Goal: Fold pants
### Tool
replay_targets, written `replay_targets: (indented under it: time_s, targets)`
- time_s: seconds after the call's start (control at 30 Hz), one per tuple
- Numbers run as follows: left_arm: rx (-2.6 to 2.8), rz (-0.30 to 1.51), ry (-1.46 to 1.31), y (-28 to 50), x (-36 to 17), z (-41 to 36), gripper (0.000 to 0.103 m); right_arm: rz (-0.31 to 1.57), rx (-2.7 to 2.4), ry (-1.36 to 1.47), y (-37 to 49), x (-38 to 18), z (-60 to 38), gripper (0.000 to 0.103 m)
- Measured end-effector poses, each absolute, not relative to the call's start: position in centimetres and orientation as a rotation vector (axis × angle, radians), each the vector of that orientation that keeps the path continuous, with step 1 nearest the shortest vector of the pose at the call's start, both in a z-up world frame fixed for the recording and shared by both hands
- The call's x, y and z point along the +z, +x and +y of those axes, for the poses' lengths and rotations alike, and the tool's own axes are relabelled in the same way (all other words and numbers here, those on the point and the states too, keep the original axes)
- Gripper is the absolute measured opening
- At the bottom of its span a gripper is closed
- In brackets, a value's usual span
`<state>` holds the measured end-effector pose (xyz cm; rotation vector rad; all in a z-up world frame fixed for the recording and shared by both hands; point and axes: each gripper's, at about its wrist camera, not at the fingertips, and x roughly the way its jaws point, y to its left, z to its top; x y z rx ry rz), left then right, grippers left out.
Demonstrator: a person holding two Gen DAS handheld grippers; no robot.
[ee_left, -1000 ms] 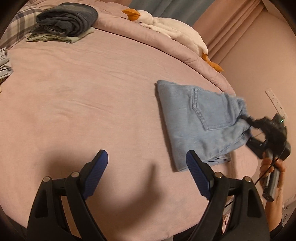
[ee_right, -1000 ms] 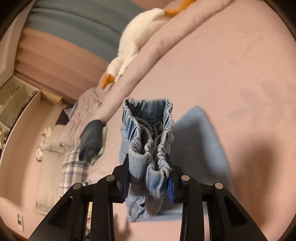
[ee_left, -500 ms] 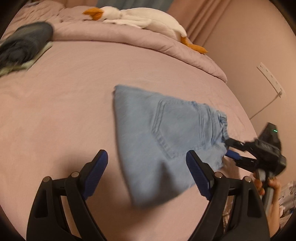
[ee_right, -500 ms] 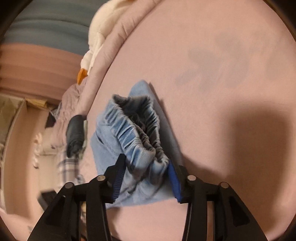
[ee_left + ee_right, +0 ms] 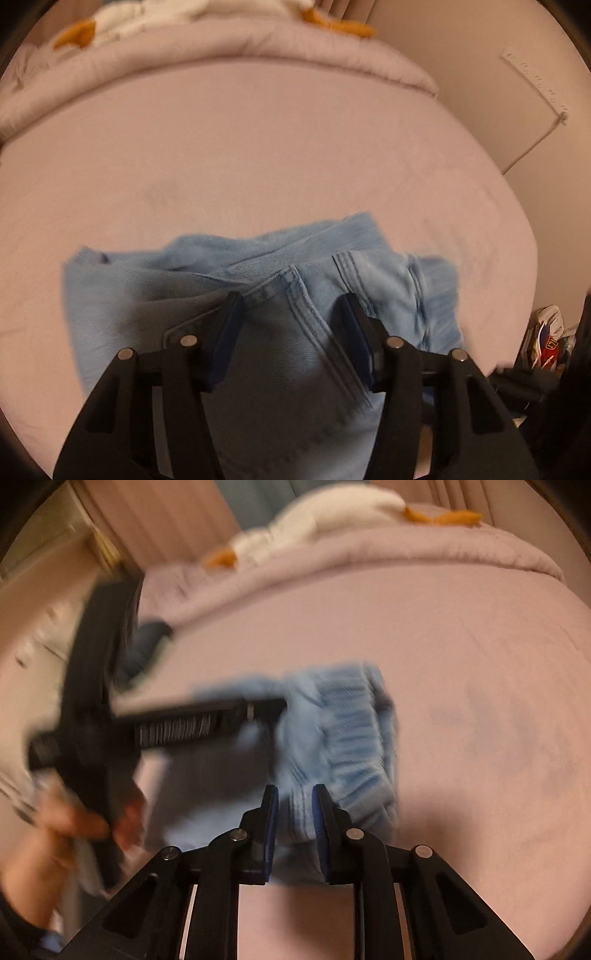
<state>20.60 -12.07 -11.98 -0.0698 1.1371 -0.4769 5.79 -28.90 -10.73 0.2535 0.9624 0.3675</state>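
Observation:
The light blue denim pants (image 5: 192,291) lie folded on the pink bed near its front edge. My left gripper (image 5: 291,314) is open and low over the pants, its fingers either side of a seam and pocket. In the right wrist view my right gripper (image 5: 294,805) is shut on the bunched elastic waistband of the pants (image 5: 351,738). The left gripper (image 5: 207,722) reaches in from the left there, blurred, over the denim.
The pink bed sheet (image 5: 295,155) stretches ahead, with a rolled pink duvet (image 5: 258,48) and a white goose plush (image 5: 325,520) at the far edge. A dark folded garment (image 5: 147,642) lies at the far left. A wall with a power strip (image 5: 535,81) is at the right.
My left gripper has moved right and down onto the pants and narrowed its opening. My right gripper has swung round with the waistband still in it, lowering it to the bed.

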Motion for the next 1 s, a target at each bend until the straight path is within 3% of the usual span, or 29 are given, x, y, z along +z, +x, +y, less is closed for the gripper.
replay_targets:
  time_s: [0.07, 0.27, 0.53, 0.7, 0.87, 0.9, 1.0]
  targets:
    - [-0.488, 1.144, -0.098, 21.1, -12.2, -11.8, 0.056, 0.967, 0.365, 0.283, 5.4, -12.3, -29.6, 0.011]
    - [-0.503, 1.115, -0.165, 19.8, -10.8, -9.7, 0.055, 0.987, 0.411, 0.342, 6.1, -10.7, -30.4, 0.011]
    - [-0.467, 1.04, -0.184, 12.1, -11.0, -4.7, 0.058, 0.823, 0.379, 0.283, 9.2, -6.8, -30.3, 0.011]
    - [-0.454, 0.952, -0.221, 6.6, -13.3, -2.9, 0.057, 0.947, 0.289, 0.237, 12.7, -11.1, -30.2, 0.008]
    - [-0.462, 0.972, -0.348, 4.5, -13.4, -0.4, 0.058, 1.0, 0.285, 0.298, 12.6, -10.8, -31.5, 0.007]
    - [-0.448, 0.97, -0.341, 4.2, -13.4, -0.1, 0.06, 1.01, 0.266, 0.283, 12.4, -10.0, -31.2, 0.007]
    - [-0.421, 1.004, -0.396, 4.0, -14.2, 1.2, 0.062, 0.94, 0.364, 0.271, 10.6, -7.7, -29.8, 0.027]
